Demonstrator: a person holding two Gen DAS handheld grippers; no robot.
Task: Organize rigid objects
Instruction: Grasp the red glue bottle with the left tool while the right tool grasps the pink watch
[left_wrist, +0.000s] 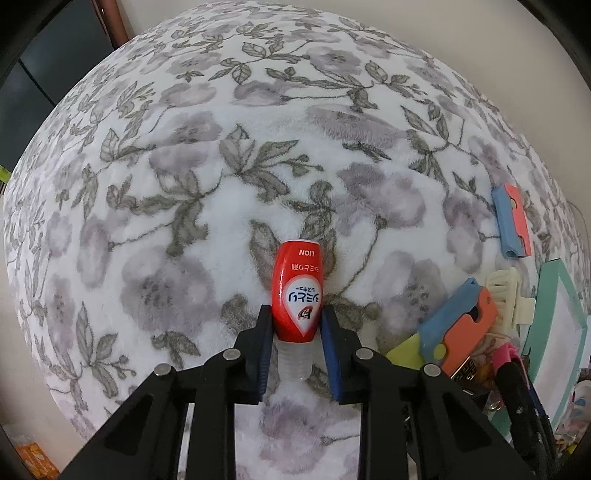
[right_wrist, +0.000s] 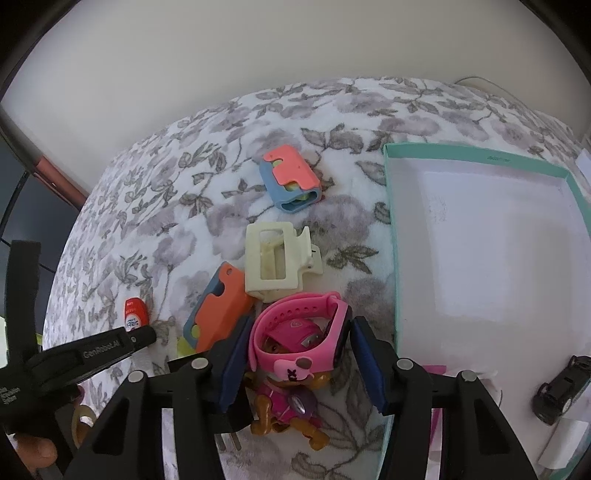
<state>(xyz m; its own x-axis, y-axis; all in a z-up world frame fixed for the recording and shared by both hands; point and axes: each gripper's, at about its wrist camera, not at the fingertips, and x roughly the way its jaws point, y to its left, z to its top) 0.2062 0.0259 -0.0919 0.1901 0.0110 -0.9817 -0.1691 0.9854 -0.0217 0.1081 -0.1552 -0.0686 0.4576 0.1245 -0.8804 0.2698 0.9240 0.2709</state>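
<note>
Where the left wrist view looks down, the left hand-held gripper (left_wrist: 297, 325) has its blue pads against both sides of a small red bottle (left_wrist: 297, 291), clamped on it near the clear threaded neck. The bottle lies on a floral fleece blanket (left_wrist: 184, 166), its white label upside down to the camera. Off to the right lie a blue and coral block (left_wrist: 511, 221), a cream hair claw (left_wrist: 508, 295), a blue and orange block (left_wrist: 458, 325) and the edge of a teal box (left_wrist: 554, 295).

As the right wrist view shows it, the right hand-held gripper (right_wrist: 295, 365) stands with its pads apart on either side of a pink toy watch (right_wrist: 301, 332); whether they touch the strap cannot be told. Below the watch lies a pink and brown toy pup figure (right_wrist: 291, 402). Just beyond sit the cream hair claw (right_wrist: 277, 258) and the blue and orange block (right_wrist: 218, 314), with the blue and coral block (right_wrist: 291, 179) farther off. On the right, the teal box (right_wrist: 476, 157) lies open, with a black toy car (right_wrist: 561, 387) in its near corner. At left, the left hand-held gripper (right_wrist: 142, 334) reaches the red bottle (right_wrist: 135, 314).
</note>
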